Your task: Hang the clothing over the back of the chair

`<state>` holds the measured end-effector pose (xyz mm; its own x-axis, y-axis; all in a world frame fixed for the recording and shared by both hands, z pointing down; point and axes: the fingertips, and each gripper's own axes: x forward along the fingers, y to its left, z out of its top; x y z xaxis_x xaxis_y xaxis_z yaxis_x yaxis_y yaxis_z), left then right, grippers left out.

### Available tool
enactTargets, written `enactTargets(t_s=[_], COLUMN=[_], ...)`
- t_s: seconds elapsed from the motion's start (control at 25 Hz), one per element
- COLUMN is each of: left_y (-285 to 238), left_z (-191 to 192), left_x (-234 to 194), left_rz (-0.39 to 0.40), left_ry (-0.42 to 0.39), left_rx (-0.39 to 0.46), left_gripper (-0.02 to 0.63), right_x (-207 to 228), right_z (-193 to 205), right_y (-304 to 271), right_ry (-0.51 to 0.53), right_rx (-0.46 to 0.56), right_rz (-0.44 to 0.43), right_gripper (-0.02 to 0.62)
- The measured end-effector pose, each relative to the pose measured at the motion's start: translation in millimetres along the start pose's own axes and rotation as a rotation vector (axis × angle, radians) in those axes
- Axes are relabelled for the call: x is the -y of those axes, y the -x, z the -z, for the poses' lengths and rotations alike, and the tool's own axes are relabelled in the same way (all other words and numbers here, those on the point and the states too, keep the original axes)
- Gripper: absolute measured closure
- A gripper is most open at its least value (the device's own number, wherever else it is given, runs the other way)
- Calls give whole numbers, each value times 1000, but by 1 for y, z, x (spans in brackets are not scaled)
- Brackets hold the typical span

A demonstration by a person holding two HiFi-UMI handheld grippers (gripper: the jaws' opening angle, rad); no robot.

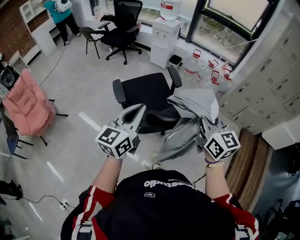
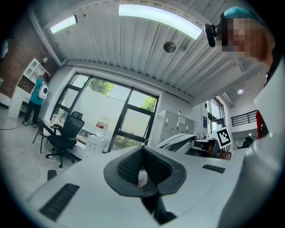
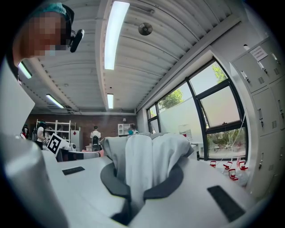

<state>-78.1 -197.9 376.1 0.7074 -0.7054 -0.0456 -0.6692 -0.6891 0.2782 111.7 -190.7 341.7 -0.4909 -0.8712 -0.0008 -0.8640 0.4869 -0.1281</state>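
A black office chair [image 1: 149, 93] stands on the grey floor in front of me in the head view. A grey garment [image 1: 193, 110] is bunched above the chair's right side, and one end hangs down toward the floor. My right gripper [image 1: 205, 125] is shut on it, and in the right gripper view the cloth [image 3: 149, 156] fills and hides the gripper [image 3: 143, 178] jaws. My left gripper [image 1: 139, 110] hovers over the chair's near edge, left of the garment. It is shut, its tips [image 2: 143, 148] meeting with no cloth in them. The left gripper view shows the garment [image 2: 178, 141] off to its right.
A second black office chair [image 1: 124, 23] and a water dispenser [image 1: 165, 37] stand at the back by the windows, with several water jugs [image 1: 208, 65] beside them. A pink padded chair [image 1: 28, 105] is at left and grey lockers [image 1: 265, 84] at right. A person [image 1: 61, 14] stands far back left.
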Motion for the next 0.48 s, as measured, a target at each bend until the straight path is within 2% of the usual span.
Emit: enactTargets(t_s=[0.48], left_y=[-67], left_z=[-31], left_x=[-47], left_rz=[-37], left_ry=[-30], left_rx=[34], left_gripper=[584], right_x=[42], right_z=[-19], right_y=[-82], right_ry=[-9], right_rx=[27], right_rz=[-79], right_gripper=[572])
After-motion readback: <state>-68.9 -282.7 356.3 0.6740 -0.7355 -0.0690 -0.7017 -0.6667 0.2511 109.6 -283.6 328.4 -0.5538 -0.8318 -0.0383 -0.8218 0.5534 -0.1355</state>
